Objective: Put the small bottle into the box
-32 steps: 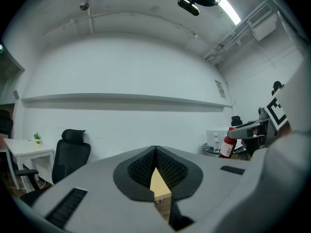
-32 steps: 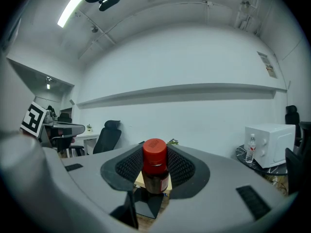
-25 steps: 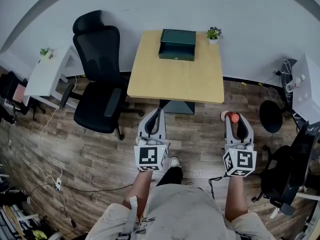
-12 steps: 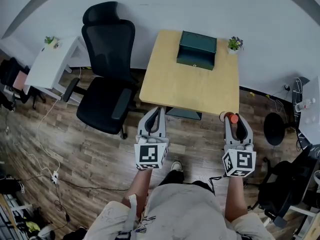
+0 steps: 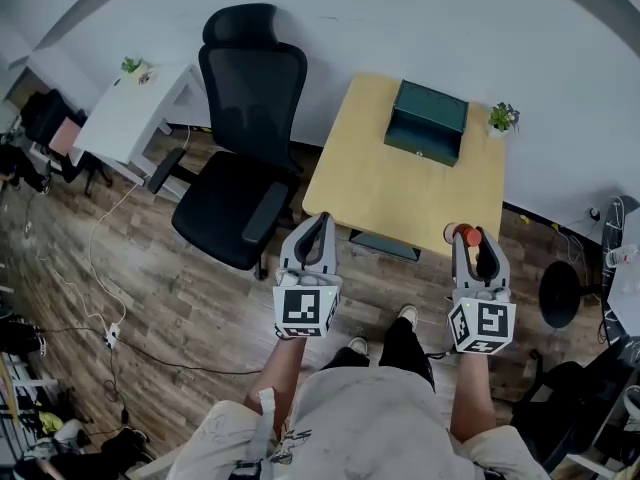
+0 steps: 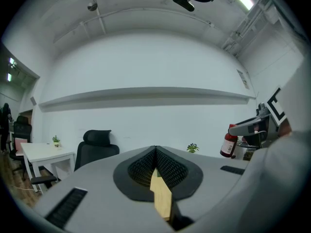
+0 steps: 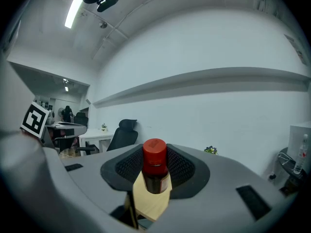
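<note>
Holding small bottle [image 7: 155,171] in my right gripper [image 5: 468,238]; left gripper [image 5: 318,220] clenched empty; green box [image 5: 428,121] at table's [image 5: 400,193] far edge, unopened.

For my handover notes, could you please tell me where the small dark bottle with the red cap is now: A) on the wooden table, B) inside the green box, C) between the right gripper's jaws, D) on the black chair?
C: the small dark bottle with the red cap sits upright, clamped in the right gripper.
</note>
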